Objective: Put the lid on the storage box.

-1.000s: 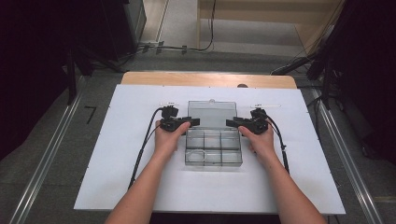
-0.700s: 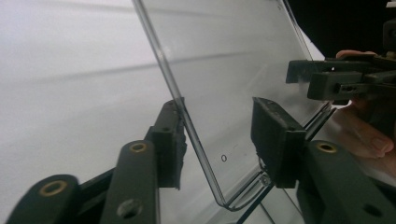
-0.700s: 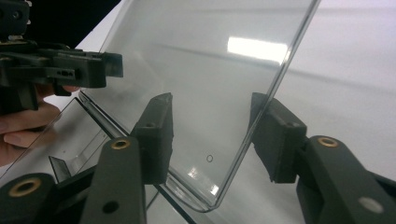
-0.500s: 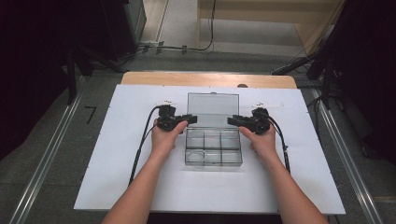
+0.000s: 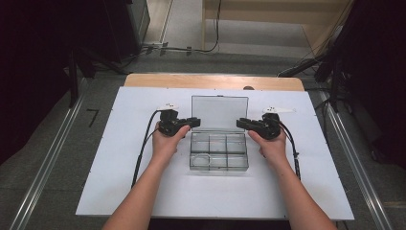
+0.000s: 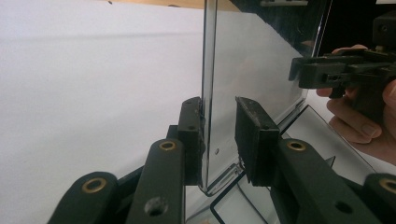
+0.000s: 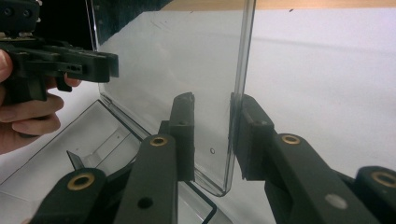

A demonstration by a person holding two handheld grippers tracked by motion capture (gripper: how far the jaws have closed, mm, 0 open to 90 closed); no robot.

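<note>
Clear compartment box sits mid-counter with lid upright; left gripper and right gripper have just been closing, jaws narrowed astride opposite lid edges, outer pads touching, inner pads slightly clear.

Clear glossy plastic box, matt white board, pale wooden table edge.
</note>
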